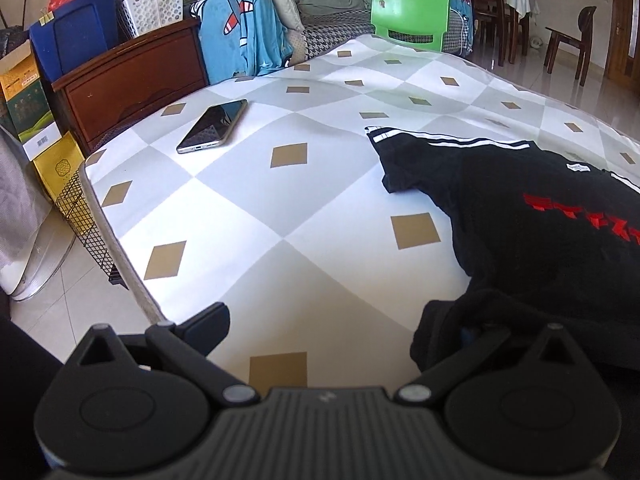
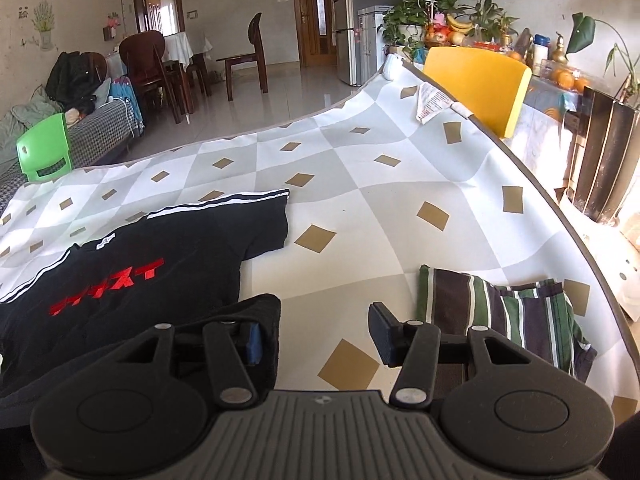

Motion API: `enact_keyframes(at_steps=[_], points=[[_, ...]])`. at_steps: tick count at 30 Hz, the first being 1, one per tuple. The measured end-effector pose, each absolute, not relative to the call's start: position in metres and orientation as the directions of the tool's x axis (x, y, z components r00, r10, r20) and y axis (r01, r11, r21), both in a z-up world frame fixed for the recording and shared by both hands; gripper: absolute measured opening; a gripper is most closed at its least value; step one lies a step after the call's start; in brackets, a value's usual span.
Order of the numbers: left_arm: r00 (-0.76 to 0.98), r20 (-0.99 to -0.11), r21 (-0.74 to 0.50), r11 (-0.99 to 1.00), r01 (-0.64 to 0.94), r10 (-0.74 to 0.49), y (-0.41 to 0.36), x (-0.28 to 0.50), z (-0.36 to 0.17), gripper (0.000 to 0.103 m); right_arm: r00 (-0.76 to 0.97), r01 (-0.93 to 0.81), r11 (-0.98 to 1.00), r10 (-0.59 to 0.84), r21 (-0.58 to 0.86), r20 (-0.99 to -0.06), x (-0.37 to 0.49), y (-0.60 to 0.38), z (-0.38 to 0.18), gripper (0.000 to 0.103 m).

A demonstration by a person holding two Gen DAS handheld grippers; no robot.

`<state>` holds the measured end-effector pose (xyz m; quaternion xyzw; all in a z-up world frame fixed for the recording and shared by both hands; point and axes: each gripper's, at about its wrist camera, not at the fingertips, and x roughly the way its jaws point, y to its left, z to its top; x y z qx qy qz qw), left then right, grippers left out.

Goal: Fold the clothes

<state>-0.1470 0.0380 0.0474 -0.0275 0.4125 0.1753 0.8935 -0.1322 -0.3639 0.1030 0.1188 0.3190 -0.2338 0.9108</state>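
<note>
Left wrist view shows a big table with a white and grey checked cloth dotted with tan diamonds (image 1: 304, 208), and a black T-shirt with red letters and white stripes on the sleeves (image 1: 520, 200) lies spread on its right part. The left gripper (image 1: 324, 320) has its fingers set wide apart. One black finger (image 1: 208, 320) stands free over the cloth, and the other one is wrapped in the near edge of the shirt (the fabric hangs over it, but the two fingers are not pinching it). A dark phone with a silver rim (image 1: 214, 126) lies flat on the cloth, well apart from the shirt. Behind the table stand a bright green plastic chair (image 1: 408, 16) and a brown wooden cabinet (image 1: 132, 80) with a blue cloth with a plane picture (image 1: 240, 28) draped beside it. From the right wrist view, the same shirt lies on the left of the table, one sleeve stretched out flat. The right gripper (image 2: 324, 336) is about half open. Its left finger is tucked under the shirt's near corner, and its right finger (image 2: 384, 332) is bare. A folded cloth with green, brown and white stripes (image 2: 500, 312) lies just beside that bare finger, near the table's right edge. A yellow plastic chair (image 2: 476, 84) stands at the far side.
</note>
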Motion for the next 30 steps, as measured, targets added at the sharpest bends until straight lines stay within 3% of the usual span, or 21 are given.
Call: enact_keyframes(at_steps=[7,12,22,30], points=[[0.624,-0.729,0.049,0.931,-0.361,0.280,0.044,-0.153,0.066,0.103,0.695,0.484,0.873,-0.345,0.055,-0.630,-0.161,-0.354,0.111,0.051],[0.611,-0.765,-0.027,0.938,-0.345,0.203,0.045,-0.159,0.064,0.103,0.663,0.456,0.888,-0.293,0.061,-0.689,-0.167,-0.349,0.104,0.052],[0.599,-0.784,-0.009,0.961,-0.276,0.165,0.026,-0.171,0.060,0.103,0.605,0.427,0.900,-0.210,0.090,-0.768,-0.187,-0.335,0.090,0.056],[0.639,-0.756,-0.061,0.958,-0.281,0.140,0.028,-0.186,0.075,0.103,0.637,0.380,0.918,-0.172,0.112,-0.751,-0.204,-0.325,0.097,0.057]])
